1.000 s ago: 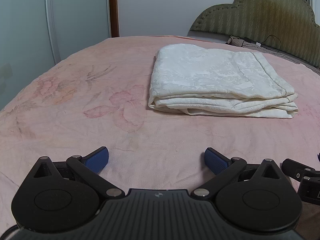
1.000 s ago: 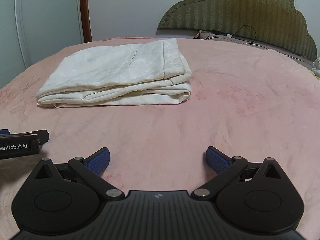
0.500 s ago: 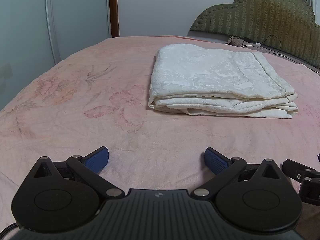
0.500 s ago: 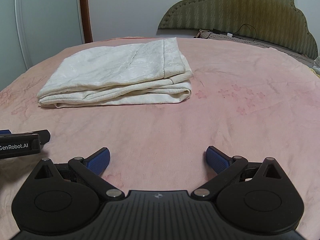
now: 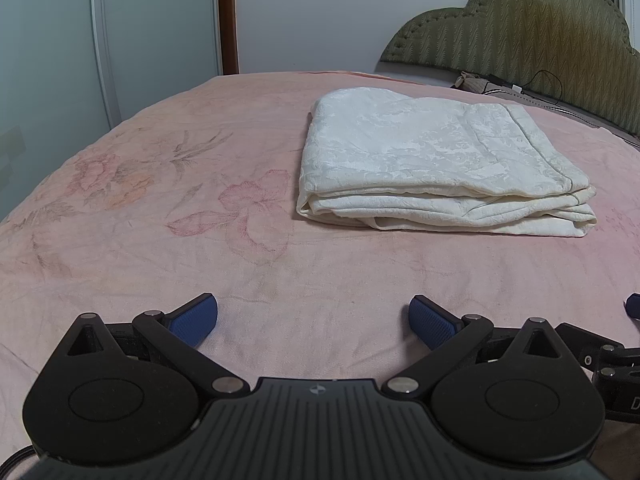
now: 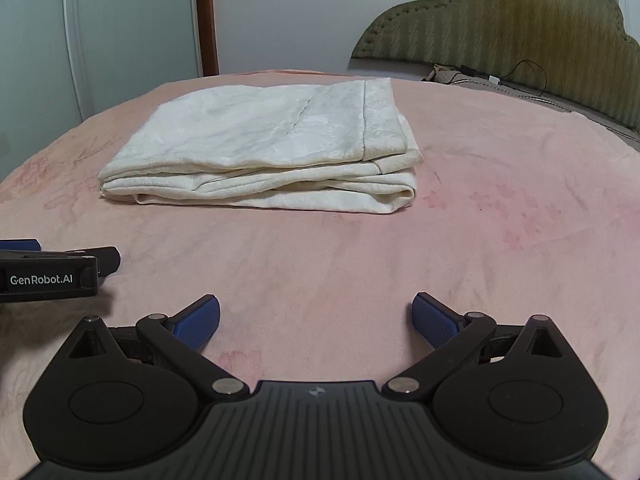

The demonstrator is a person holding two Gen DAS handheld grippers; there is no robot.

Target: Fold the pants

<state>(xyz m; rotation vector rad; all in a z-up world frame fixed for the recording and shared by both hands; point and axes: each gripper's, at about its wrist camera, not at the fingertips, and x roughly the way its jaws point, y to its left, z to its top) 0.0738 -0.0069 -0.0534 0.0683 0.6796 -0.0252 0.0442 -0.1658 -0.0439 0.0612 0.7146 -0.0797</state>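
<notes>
Nothing much moved since the earlier frames; right view shifted slightly. Left gripper (image 5: 313,320) and right gripper (image 6: 316,318) sit low and near on the pink bedspread (image 5: 160,208), both spread wide, holding nothing. Folded cream pants (image 5: 432,160) lie farther, mid-bed. Green headboard (image 6: 520,28) far right.

Dim, even indoor light; sharp focus; fisheye-bowed, vignetted edges

One folded pair of pants (image 5: 436,164), two tongs, one bed (image 5: 160,208), one headboard (image 5: 532,28).
</notes>
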